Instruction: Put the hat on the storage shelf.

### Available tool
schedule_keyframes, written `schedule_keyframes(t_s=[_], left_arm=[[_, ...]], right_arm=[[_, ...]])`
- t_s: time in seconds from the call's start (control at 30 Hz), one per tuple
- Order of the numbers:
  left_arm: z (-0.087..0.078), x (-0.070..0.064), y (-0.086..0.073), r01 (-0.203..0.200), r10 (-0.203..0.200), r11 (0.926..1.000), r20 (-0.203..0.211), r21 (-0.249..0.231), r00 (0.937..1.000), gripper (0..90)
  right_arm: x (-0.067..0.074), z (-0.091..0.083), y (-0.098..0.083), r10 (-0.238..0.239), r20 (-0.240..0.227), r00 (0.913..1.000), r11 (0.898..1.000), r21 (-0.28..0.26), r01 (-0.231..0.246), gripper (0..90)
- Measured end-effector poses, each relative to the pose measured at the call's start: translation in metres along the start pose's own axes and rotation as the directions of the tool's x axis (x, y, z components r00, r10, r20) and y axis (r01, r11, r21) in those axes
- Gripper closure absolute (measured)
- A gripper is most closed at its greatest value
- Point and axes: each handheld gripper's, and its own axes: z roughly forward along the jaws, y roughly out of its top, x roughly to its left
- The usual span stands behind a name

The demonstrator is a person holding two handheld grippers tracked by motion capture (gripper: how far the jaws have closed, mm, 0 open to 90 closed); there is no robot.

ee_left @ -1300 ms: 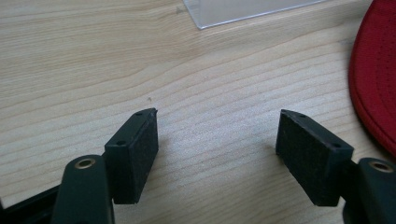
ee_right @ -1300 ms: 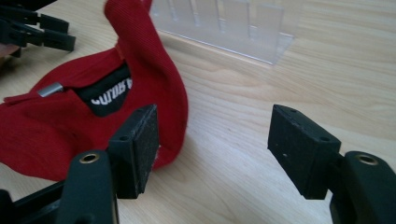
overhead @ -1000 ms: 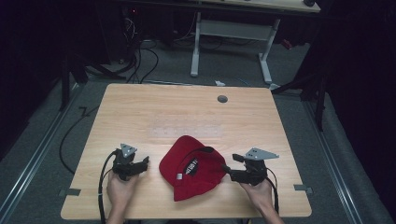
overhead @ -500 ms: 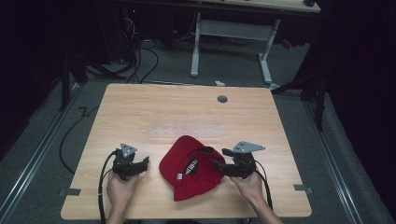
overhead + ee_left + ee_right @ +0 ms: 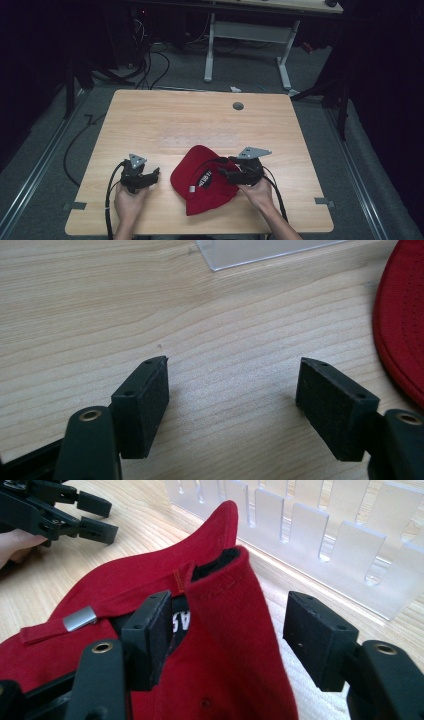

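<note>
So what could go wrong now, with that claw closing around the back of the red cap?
The right claw has just been closing, with the red cap's back edge between its jaws but not yet pinched. The soft fabric might fold away, so the claw could catch too little. The clear slotted rack stands close behind, so lifting might knock it. The left claw is open on bare table, so nothing steadies the cap if it slides.

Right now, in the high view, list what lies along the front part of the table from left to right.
Left gripper → red cap → right gripper, which reaches over the cap's right side, its jaws having just been closing with the cap's raised edge between them.
</note>
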Motion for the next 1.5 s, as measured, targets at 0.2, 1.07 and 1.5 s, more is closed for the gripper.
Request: schedule_keyframes(t_s=[0.2, 1.07, 1.5], left_arm=[[0.0, 0.0, 0.0, 0.0, 0.0, 1.0, 0.0, -0.001, 1.0, 29.7], [0.0, 0.0, 0.0, 0.0, 0.0, 1.0, -0.001, 0.0, 1.0, 29.7], [-0.001, -0.001, -0.001, -0.003, 0.003, 1.0, -0.004, -0.005, 1.0, 32.9]], right_arm=[[-0.003, 0.009, 0.001, 0.003, -0.014, 0.9999, 1.0, 0.013, -0.003, 40.5], [-0.012, 0.016, -0.012, -0.033, -0.097, 0.9948, 0.999, 0.014, 0.034, 81.0], [-0.009, 0.004, -0.012, -0.019, -0.176, 0.9843, 1.0, 0.013, 0.022, 85.1]])
